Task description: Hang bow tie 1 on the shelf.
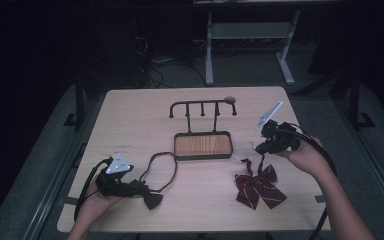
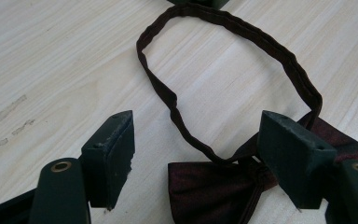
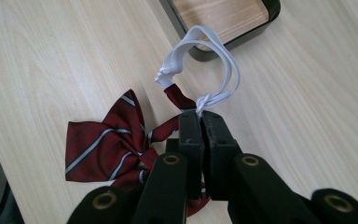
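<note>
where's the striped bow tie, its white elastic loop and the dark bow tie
striped bow tie [image 3: 100, 144], right gripper view, on its left wing
white elastic loop [image 3: 223, 60], right gripper view, on the far curve of the band
dark bow tie [image 2: 200, 186], left gripper view, on its left wing

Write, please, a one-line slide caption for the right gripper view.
Right gripper shut on the white elastic of a striped bow tie, near the tray.
</note>
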{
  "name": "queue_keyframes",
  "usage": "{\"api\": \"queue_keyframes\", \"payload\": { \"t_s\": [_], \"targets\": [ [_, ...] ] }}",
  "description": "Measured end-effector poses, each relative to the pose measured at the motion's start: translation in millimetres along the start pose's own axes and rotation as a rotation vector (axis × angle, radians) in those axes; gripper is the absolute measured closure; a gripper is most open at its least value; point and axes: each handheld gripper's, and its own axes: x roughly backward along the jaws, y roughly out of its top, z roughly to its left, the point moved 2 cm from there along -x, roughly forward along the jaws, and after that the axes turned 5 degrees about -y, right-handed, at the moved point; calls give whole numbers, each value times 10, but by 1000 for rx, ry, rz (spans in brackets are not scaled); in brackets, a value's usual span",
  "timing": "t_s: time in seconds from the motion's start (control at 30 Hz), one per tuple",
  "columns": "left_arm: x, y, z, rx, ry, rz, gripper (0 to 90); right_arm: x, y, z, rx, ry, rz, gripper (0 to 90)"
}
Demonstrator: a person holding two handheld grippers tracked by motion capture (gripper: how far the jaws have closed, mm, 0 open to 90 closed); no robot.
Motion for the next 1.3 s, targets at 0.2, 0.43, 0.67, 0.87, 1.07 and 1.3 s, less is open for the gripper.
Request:
{"api": "queue_keyframes", "payload": {
  "t_s": [0.2, 0.43, 0.67, 0.87, 1.07, 1.3],
  "targets": [
    [0, -2, 1, 4, -2, -1, 281, 108, 47, 23, 14, -8, -16, 871],
    [4, -1, 2, -7, 1, 2, 281, 225, 89, 47, 24, -11, -33, 872],
    [13, -1, 8, -7, 4, -4, 280, 307, 132, 54, 37, -10, -47, 871],
    [0, -13, 15, 0, 3, -7, 280, 349, 178, 56, 49, -7, -54, 871],
    [3, -22, 32, -1, 0, -3, 280, 392, 253, 47, 61, 0, -56, 872],
    [14, -11, 32, -7, 3, -4, 280, 464, 354, 37, 65, -2, -64, 872]
  ]
}}
